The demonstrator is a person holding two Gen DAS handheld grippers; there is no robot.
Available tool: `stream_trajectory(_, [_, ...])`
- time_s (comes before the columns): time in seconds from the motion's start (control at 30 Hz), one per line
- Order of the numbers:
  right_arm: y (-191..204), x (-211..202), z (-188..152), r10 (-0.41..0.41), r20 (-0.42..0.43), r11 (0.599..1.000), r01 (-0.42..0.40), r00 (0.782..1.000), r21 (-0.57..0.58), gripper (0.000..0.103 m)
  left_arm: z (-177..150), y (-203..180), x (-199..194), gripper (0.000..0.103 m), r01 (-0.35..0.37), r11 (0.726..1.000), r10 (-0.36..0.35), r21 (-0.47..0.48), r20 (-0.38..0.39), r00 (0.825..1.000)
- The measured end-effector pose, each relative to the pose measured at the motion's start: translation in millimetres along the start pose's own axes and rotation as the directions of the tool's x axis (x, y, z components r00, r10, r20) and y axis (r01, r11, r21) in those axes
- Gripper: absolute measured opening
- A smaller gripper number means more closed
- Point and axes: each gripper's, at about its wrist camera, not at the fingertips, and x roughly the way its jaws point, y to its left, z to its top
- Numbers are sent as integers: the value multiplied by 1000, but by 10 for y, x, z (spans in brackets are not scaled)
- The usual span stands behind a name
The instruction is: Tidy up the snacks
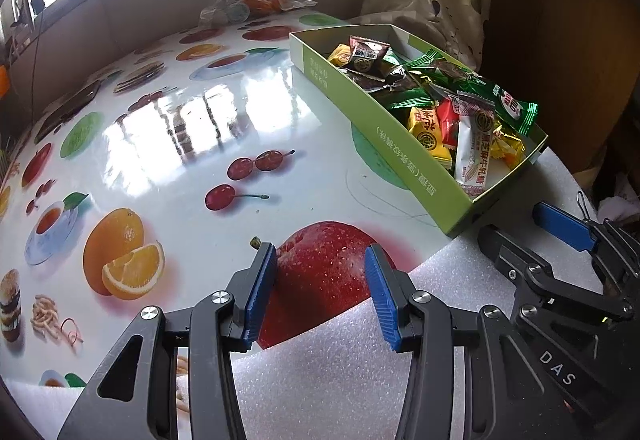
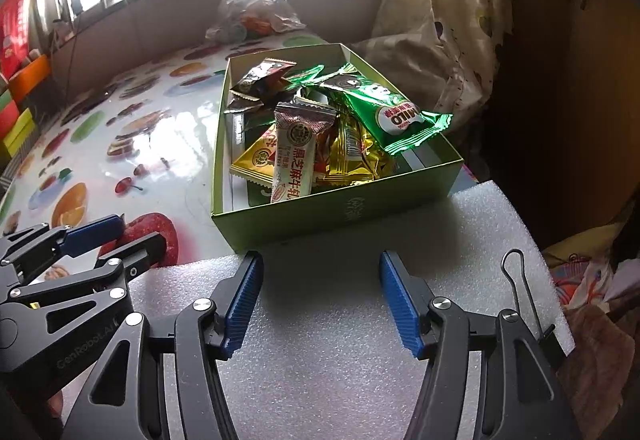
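The green box full of snacks is sitting on the surface, in the upper right of both views. The left claw is hanging partly open, holding nothing. The right claw is hanging wide open over white foam, also empty.

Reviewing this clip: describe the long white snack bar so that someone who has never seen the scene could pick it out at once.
On the fruit-print table stands an open green box full of wrapped snacks. At the box's near end, leaning on the front wall, lies the white bar. Its neighbours are gold, yellow or green foil, like the Milo packet; it alone is long and white with large dark characters down its length.
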Motion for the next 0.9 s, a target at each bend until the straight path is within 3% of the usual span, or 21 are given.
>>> stream_trajectory(0.9, [-22,-5,1,1,3,1000,-1,1000,4,61,-8,14,-3,47,1,1000,-1,1,0,1000])
